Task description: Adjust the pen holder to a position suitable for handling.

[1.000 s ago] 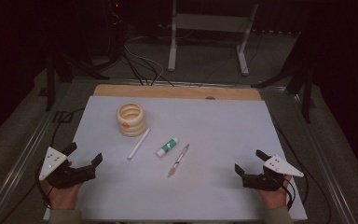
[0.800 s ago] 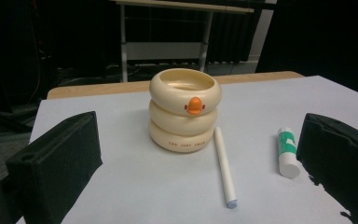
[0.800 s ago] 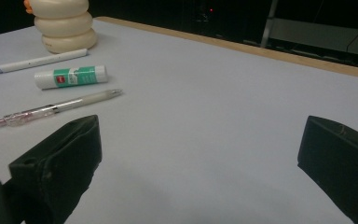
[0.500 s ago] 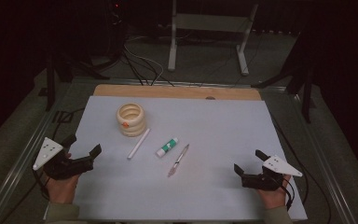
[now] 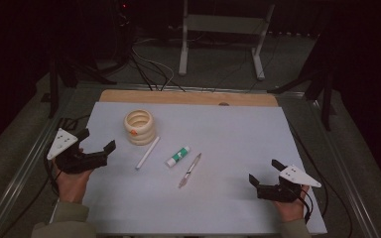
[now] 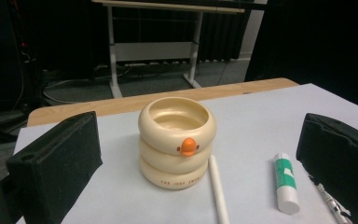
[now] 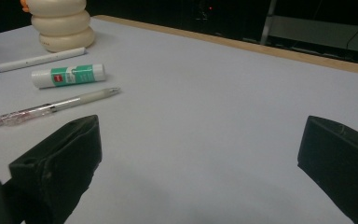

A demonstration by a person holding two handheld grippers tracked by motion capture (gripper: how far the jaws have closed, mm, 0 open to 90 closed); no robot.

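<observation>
1. My left gripper (image 5: 95, 142) is up off the table's (image 5: 238, 148) white sheet at the left edge, jaws spread wide with nothing between them. It's aimed at the cream ring-stack cup (image 5: 139, 126), which sits near it but clearly apart.
2. From the left gripper view that cup (image 6: 177, 140) is dead centre between my two jaws, farther off, upright, with a little orange beak-looking knob on the front.
3. Just beside the cup, on the side toward me, lies a white stick (image 5: 148, 152), one end almost touching the cup's base. Can't tell whether it actually touches.
4. Next over is a glue stick (image 5: 177, 155) with a green label, lying flat, and then a clear pen (image 5: 190, 169), also flat. All three are roughly parallel, angled, and not touching each other.
5. My right gripper (image 5: 268, 177) is low at the right front of the sheet, jaws also wide apart and empty, well away from everything.
6. The right gripper view shows the pen (image 7: 56, 107), glue stick (image 7: 68, 75) and stick (image 7: 39, 59) off to its left.
</observation>
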